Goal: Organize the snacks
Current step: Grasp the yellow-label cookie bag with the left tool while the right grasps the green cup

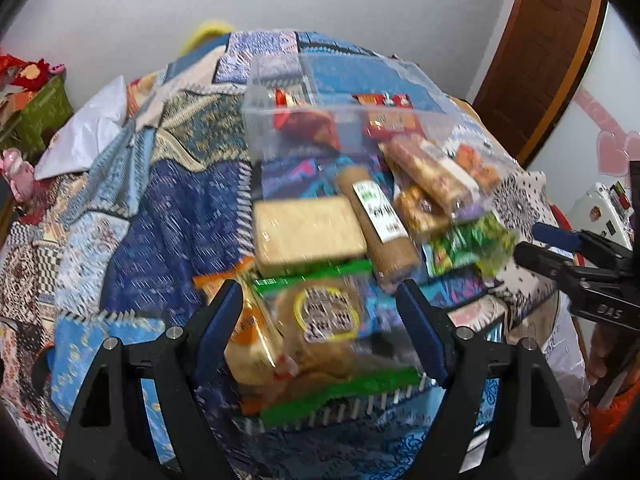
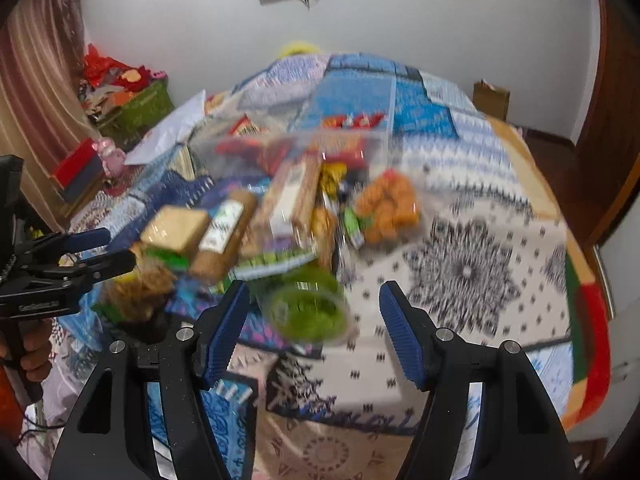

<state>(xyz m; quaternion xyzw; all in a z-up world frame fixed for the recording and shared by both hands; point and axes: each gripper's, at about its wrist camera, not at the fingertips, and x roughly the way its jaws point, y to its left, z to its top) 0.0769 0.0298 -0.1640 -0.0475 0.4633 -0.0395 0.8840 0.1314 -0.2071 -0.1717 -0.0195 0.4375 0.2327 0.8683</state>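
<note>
A pile of snack packets lies on a patchwork quilt. A clear plastic bin [image 1: 344, 120] behind the pile holds red packets [image 1: 384, 100]. My left gripper [image 1: 320, 316] is open just above a round biscuit packet with a yellow-ringed label [image 1: 324, 312]. Beyond it lie a tan cracker block [image 1: 308, 232] and a brown roll with a white label [image 1: 376, 220]. My right gripper [image 2: 314, 320] is open over a green packet [image 2: 308, 312], which also shows in the left wrist view [image 1: 468, 244]. An orange snack bag [image 2: 386, 206] lies further back. Both views are blurred.
The quilt [image 1: 168, 208] covers the whole bed. A white sheet [image 1: 88, 132] lies at its far left. Green and red boxes [image 2: 136, 104] stand by the curtain. A brown door [image 1: 552, 60] is at the right. The black-and-white patterned cloth [image 2: 464, 264] lies right of the pile.
</note>
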